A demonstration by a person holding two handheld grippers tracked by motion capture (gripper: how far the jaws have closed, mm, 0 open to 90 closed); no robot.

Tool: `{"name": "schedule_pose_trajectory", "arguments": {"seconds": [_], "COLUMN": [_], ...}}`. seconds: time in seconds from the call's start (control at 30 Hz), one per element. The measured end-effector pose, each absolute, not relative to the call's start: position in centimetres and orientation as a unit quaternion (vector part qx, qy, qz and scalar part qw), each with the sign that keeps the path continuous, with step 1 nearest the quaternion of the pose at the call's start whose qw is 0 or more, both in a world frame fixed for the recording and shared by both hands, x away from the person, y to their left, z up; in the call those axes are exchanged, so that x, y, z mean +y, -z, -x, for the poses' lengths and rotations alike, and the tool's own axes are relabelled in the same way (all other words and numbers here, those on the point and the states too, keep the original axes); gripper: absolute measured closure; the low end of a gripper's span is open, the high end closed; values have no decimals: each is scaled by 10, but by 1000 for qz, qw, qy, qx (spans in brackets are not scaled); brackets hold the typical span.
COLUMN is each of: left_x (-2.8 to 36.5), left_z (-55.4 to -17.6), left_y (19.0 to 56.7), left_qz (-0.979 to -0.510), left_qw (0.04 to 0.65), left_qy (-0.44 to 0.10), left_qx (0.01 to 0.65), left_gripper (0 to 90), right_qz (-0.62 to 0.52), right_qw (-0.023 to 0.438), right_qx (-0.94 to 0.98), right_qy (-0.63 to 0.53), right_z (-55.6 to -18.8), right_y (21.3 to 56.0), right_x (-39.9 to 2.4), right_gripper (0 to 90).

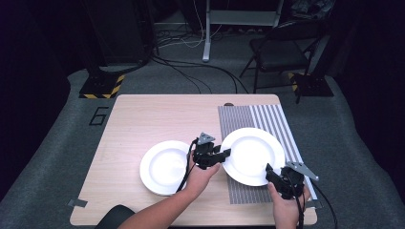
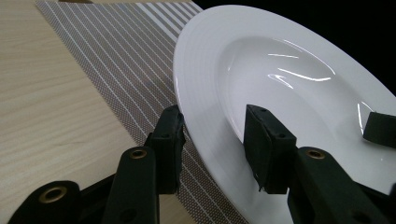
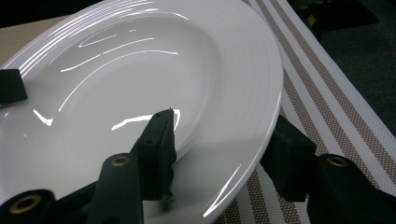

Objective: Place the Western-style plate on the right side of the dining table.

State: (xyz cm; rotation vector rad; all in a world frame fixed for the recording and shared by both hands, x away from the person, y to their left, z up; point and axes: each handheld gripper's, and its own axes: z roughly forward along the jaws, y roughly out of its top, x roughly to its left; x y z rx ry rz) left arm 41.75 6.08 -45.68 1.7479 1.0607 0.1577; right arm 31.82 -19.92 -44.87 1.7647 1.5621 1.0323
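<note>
Where the woven striped mat [image 1: 246, 191] lies, a glossy round white plate [image 1: 252, 155] rests. Left gripper [image 1: 225, 153] and right gripper [image 1: 271, 175] fingers straddle its smooth rim, part-open; contact unclear.

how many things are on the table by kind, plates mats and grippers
white plates: 2, one on the striped mat, one on bare wood
striped placemats: 1
grippers: 2, the left gripper and the right gripper, both at the rim of the plate on the mat
total: 5
</note>
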Motion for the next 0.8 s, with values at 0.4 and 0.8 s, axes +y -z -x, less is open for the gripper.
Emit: {"name": "schedule_pose_trajectory", "arguments": {"seconds": [0.4, 0.8], "left_x": [57, 43], "left_z": [-424, -428], "left_y": [462, 474], "left_qz": [-729, -735], "left_qw": [513, 506], "left_qy": [-67, -63], "left_qx": [447, 446], "left_gripper": [585, 588], "right_qz": [-658, -659], "right_qw": [274, 275], "right_qx": [583, 580], "right_qy": [-391, -391], "right_z": [-328, -332], "right_y": [454, 468], "right_x": [-204, -219], "right_gripper": [484, 491]}}
